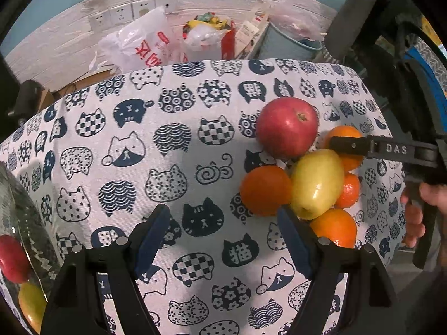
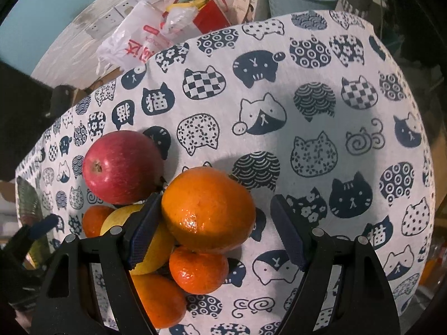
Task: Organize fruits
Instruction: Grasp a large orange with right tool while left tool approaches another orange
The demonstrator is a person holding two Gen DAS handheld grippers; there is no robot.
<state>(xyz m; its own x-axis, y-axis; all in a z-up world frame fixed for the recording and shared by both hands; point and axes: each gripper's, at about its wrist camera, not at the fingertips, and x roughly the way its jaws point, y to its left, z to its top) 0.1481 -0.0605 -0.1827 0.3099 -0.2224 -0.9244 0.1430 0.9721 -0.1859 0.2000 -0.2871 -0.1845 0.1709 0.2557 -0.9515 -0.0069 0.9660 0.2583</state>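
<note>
A cat-print cloth covers the surface (image 2: 307, 64); plastic bags (image 1: 139, 42) and wall sockets (image 1: 120, 14) sit at 12 o'clock. The fruit pile (image 1: 304, 167) lies at 3 o'clock. The left gripper (image 1: 223, 237) gapes, holding nothing; the right gripper (image 2: 215, 229) is spread around a large orange (image 2: 208, 209).

Left gripper (image 1: 223, 231): jaws spread wide, nothing between them, held above the surface. Right gripper (image 2: 215, 230): jaws apart, nothing clamped. Person's hand (image 1: 419, 215) grips the right gripper's handle.
</note>
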